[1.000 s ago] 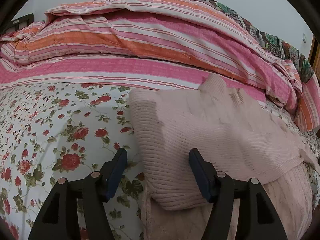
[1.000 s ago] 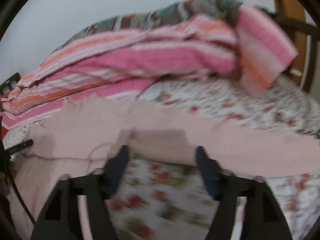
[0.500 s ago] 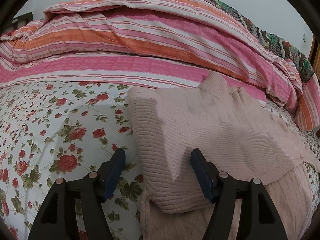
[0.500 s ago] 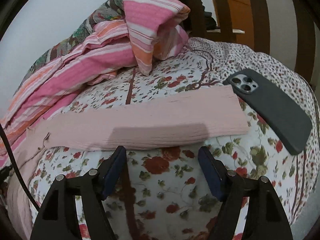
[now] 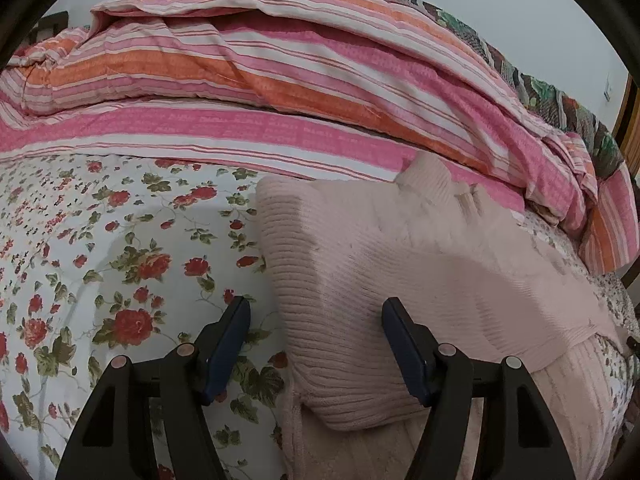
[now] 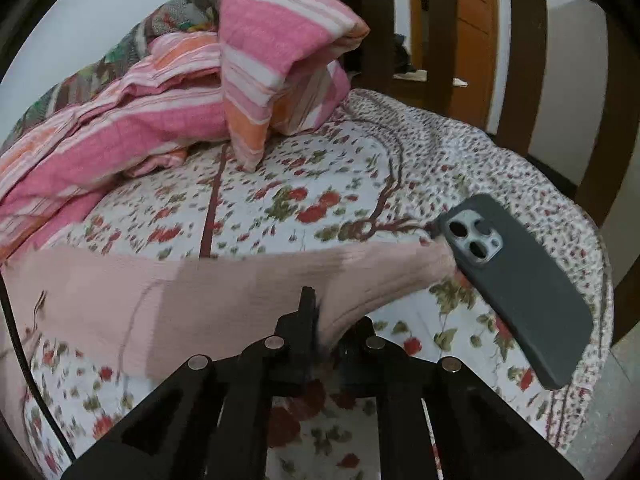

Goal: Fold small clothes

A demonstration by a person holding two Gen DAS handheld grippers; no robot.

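Pink ribbed knit is what you have in front of you: the pale pink ribbed-knit sweater [image 5: 400, 272] lies on the bed with the white sheet printed with red roses [image 5: 120, 260], its body partly folded so that a thick doubled edge faces your left gripper [image 5: 316, 344]. Your left fingers [image 5: 232, 344] are spread wide and hold nothing; the left finger hangs over the floral sheet just beside the sweater's edge, and the right finger sits over the knit itself. Behind the sweater, the pink, orange and white striped quilt [image 5: 260, 80] is heaped along the far side of the bed.

On your other side, your right gripper [image 6: 320, 320] is clenched on the sweater's long pink sleeve [image 6: 208, 292]. The fabric is pinched between the closed fingers and pulls up into a small peak there, while the sleeve runs flat across the sheet to the left. The sleeve's cuff end reaches to the right and touches the dark grey phone with three camera lenses [image 6: 516, 296], which lies face down on the sheet near the bed's edge. A folded corner of the same striped quilt [image 6: 280, 56] stands up behind, and dark brown wooden bed slats [image 6: 520, 60] rise at the far right. A thin black cable [image 6: 20, 344] crosses the left margin of your right wrist view.
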